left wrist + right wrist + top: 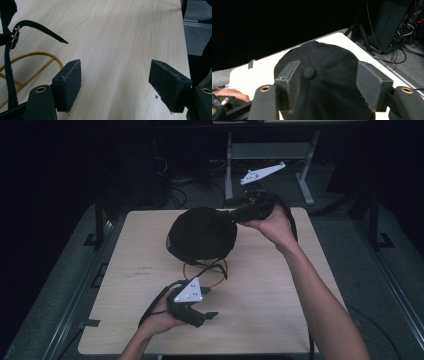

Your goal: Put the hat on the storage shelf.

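Right claw, high view: the right gripper (239,213) sits upper centre of the frame, against the right edge of a black cap (201,234); whether its jaws are apart cannot be told here.
Left claw, high view: the left gripper (206,303) lies low, left of centre, jaws apart, with nothing between them, grey plate on top.
Surface, high view: a pale wooden table (140,280) on grey floor, the room behind dark, a metal frame and cables at the top.
Cap, high view: raised over a gold wire stand (206,273) in the middle of the table.
Hands, high view: the right hand (275,226) comes from the lower right with its forearm stretched; the left hand (159,319) cups its gripper from below.
Left gripper view: jaws wide apart over bare wood (120,37); a black strap (37,28) with a brass buckle and the gold stand (30,65) at the left.
Right gripper view: jaws apart, not clamped, straddling the cap's crown (324,75), its top button (309,72) just beside the left jaw; table corner beyond, cables at upper right.
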Demonstrator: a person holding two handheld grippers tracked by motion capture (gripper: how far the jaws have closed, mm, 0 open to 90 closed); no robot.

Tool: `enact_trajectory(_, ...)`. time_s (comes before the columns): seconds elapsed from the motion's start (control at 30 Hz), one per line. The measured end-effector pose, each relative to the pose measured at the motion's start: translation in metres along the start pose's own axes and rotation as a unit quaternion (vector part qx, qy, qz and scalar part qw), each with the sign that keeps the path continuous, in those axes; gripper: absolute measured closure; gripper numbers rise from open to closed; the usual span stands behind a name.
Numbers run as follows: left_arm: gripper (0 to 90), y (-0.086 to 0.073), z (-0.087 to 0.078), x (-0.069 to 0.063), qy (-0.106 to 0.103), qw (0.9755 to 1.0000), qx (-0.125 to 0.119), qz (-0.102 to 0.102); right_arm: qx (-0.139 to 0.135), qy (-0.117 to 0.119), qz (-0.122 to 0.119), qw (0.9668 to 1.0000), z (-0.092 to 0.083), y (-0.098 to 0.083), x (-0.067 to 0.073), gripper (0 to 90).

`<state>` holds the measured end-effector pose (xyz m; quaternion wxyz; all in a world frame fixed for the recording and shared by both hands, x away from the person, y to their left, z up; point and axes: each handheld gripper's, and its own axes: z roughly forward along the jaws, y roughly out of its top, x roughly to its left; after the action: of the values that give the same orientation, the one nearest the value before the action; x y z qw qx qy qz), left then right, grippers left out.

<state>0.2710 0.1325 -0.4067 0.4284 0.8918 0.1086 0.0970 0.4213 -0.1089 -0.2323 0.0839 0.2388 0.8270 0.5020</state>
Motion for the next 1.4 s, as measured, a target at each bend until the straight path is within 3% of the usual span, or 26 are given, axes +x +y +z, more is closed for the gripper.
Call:
enact_trajectory(0.7,25.2,-0.003,-0.001,0.004,0.006,1.0000,-0.003,-0.004,0.003,-0.020,0.024,0.9995,-0.043,-0.050,-0.009,25.6)
enact_trajectory(1.4,25.0,-0.006,-0.004,0.007,0.009,0.9999,0.002,-0.012,0.007,-0.029,0.048,0.9984,-0.067,-0.101,-0.011,21.4)
